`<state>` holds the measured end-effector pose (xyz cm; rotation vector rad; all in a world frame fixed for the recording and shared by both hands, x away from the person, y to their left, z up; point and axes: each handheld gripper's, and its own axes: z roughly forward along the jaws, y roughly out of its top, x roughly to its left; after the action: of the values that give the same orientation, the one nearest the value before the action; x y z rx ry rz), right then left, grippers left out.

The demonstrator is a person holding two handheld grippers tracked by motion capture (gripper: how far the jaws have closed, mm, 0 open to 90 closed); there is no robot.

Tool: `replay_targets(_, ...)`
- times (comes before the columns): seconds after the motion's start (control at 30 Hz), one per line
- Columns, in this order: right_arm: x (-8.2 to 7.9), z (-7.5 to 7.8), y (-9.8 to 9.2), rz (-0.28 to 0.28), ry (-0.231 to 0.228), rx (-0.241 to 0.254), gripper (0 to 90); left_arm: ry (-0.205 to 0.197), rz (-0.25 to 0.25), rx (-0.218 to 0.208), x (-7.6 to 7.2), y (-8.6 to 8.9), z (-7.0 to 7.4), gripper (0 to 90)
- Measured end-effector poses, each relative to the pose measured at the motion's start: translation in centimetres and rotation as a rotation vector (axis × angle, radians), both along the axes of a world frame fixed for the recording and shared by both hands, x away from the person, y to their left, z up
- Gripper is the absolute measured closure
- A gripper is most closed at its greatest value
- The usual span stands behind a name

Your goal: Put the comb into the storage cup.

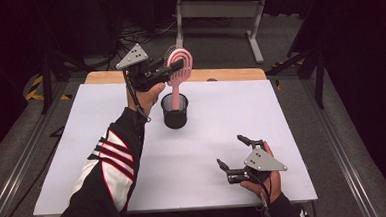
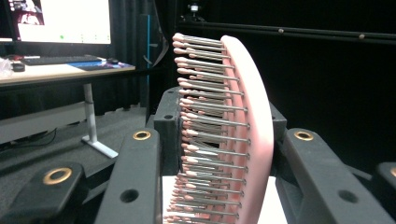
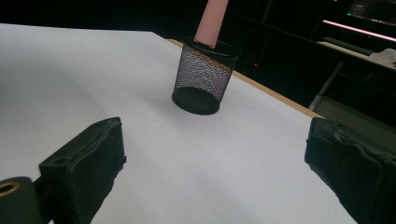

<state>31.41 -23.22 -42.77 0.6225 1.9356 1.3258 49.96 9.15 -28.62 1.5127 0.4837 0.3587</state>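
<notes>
- Up top, left gripper (image 1: 175, 69) clamps pink hairbrush (image 1: 178, 64); handle probably inside black mesh cup (image 1: 175, 111).
- Right gripper (image 1: 232, 150), five o'clock from cup, jaws spread, empty, over white board (image 1: 82, 144).

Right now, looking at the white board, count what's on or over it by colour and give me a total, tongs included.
Pink: 1, the hairbrush, its handle down in the cup.
Black mesh: 1, the pen cup, standing on the white board.
Black tongs: 2, the left tongs clamped on the brush head, the right tongs open and holding nothing.
Total: 4
</notes>
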Motion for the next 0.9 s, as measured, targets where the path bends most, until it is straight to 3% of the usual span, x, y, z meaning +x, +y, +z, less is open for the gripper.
replay_targets(0.37, 0.0, 0.0, 0.0, 0.007, 0.002, -0.003, 5.3, 0.031, 0.010, -0.006, 0.7, -0.3, -1.1, 63.8)
replay_targets(0.57, 0.0, 0.0, 0.1, 0.011, 0.005, -0.004, 5.3, 0.065, 0.005, -0.037, 0.9, -0.4, -2.2, 63.8)
replay_targets(0.9, -0.1, 0.0, 0.3, 0.014, 0.008, -0.014, 5.5, 0.104, 0.011, -0.047, 1.3, -0.5, -4.3, 63.7)
